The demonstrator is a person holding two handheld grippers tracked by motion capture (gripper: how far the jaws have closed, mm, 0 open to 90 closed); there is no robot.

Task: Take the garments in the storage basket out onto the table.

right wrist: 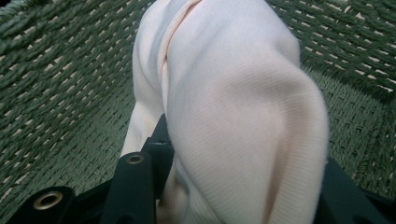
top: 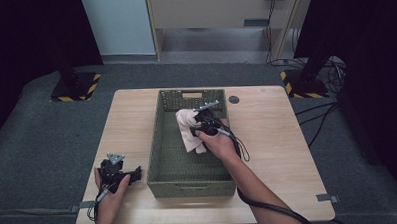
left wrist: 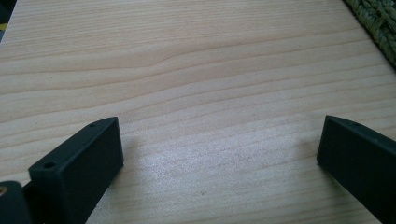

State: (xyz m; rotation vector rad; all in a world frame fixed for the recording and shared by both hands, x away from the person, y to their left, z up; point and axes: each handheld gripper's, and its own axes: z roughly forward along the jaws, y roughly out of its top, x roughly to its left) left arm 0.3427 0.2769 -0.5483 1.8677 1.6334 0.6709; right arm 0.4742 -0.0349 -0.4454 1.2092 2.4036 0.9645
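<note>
- Two grippers: right gripper point(top: 199, 123) clamped on pale pink cloth point(top: 188, 130), which hangs over the far right part of the green woven basket point(top: 162, 143), likely being put in or taken out.
- Right gripper view: cloth point(right wrist: 233, 116) bunched between the jaws, basket weave point(right wrist: 56, 93) behind.
- Left gripper point(top: 119, 171) parked near the table's point(top: 267, 139) front-left corner, jaws wide apart, holding nothing; probably idle.
- No readable writing or labels.

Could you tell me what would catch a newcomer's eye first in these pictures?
First comes the pale pink cloth, pinched in the right tool and hanging inside the green woven basket at the middle of the wooden table. The right gripper view shows its ribbed fabric bulging between the black jaws. Next, the left tool rests near the table's front left corner, jaws wide open over bare wood.
</note>
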